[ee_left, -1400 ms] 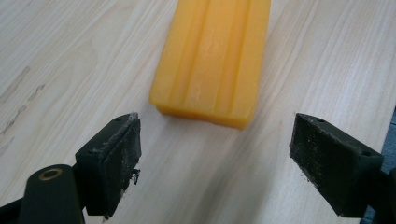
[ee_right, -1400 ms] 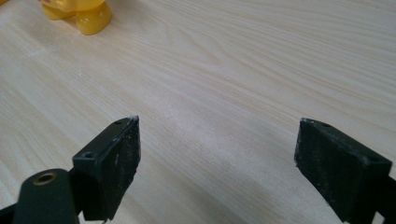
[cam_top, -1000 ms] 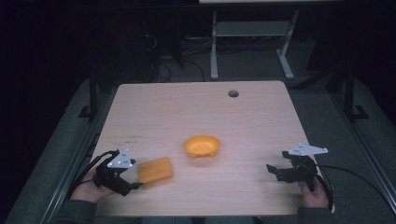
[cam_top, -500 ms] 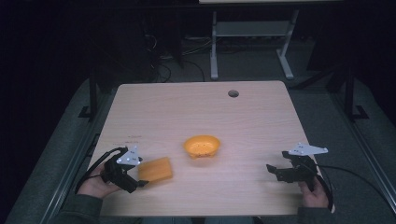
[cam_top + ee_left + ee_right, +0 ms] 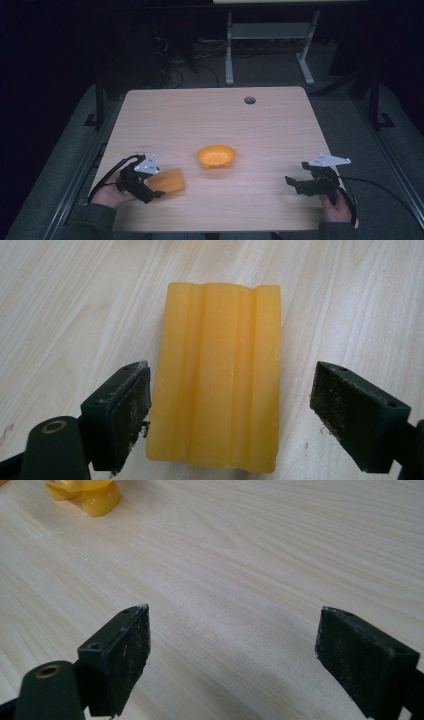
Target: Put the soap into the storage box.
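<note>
An orange-yellow ridged block [image 5: 167, 181] [image 5: 217, 377] lies flat on the wooden table [image 5: 210, 120] at the front left. My left gripper [image 5: 152, 187] [image 5: 230, 407] is open, its jaws standing either side of the block's near end; the left pad touches or nearly touches the block, the right one stands apart. An orange perforated bowl [image 5: 216, 156] [image 5: 85, 491] sits near the table's middle. At the front right my right gripper [image 5: 295, 184] [image 5: 232, 655] is open above bare wood, nothing between its jaws.
A round cable hole [image 5: 249, 100] is in the table's far side. A grey stand [image 5: 267, 35] and cables lie on the dark floor beyond. Table edges run close to both hands.
My left gripper has slid right towards the block until its jaws flank it. The right gripper and the bowl have stayed put.
</note>
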